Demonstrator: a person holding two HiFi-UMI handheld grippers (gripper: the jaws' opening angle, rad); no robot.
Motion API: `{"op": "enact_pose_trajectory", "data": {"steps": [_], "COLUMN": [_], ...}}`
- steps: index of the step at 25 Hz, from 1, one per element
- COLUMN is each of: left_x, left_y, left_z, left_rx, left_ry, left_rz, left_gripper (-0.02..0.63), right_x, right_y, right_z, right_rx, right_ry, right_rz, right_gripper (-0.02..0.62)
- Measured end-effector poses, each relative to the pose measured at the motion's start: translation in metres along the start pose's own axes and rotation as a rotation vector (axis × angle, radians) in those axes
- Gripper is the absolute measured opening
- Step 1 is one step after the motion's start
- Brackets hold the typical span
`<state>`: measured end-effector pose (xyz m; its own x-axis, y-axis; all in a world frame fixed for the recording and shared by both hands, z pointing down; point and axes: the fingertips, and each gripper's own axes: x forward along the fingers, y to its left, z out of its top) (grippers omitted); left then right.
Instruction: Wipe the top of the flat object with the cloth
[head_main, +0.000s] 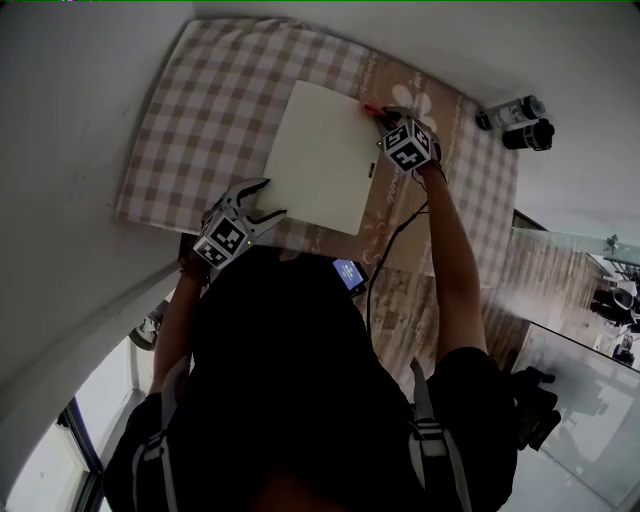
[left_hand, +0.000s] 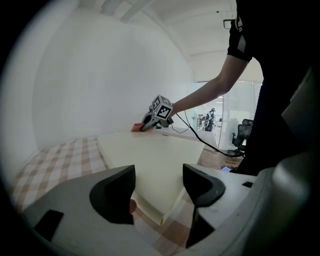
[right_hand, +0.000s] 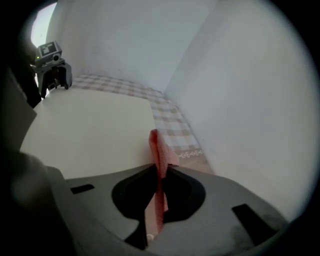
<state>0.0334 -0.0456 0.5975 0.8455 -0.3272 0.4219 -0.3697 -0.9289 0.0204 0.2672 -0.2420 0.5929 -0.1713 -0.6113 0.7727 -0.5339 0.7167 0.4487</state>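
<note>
The checked table (head_main: 170, 170) carries the flat object (head_main: 320, 160), a cream board lying on it. At the board's near corner the left gripper (head_main: 270, 198) has its jaws spread, with nothing held. At the board's far corner the right gripper (head_main: 385, 118) pinches the thin red cloth (right_hand: 156, 145). The board looks stiff but light and may slide, so steady its near corner

You're in an office by the looks of it: glass partition walls (head_main: 585, 385), a black swivel chair (left_hand: 243, 134), wood plank floor (head_main: 540, 280), and a checked tablecloth (head_main: 200, 130) on your tabletop against plain white walls
</note>
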Motion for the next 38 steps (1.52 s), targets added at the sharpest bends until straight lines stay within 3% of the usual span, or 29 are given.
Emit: {"op": "enact_pose_trajectory", "data": {"steps": [9,20,38], "left_x": [-0.002,-0.002,-0.003], "left_y": [0.001,0.002,0.0], "left_z": [0.006,0.006,0.007], "left_rx": [-0.006,-0.006,0.006], "left_ry": [-0.02,-0.029,-0.019], "left_rz": [0.013,0.025,0.007], "left_gripper": [0.313,0.313,0.313], "right_x": [-0.005,-0.018,-0.049], "right_y": [0.01,0.04,0.1], "right_z": [-0.001,-0.002,0.005], "right_rx": [0.085,0.058,0.116], "right_ry": [-0.004,0.025,-0.03], "right_rz": [0.048,0.103,0.206], "right_gripper": [0.018,0.017,0.017]}}
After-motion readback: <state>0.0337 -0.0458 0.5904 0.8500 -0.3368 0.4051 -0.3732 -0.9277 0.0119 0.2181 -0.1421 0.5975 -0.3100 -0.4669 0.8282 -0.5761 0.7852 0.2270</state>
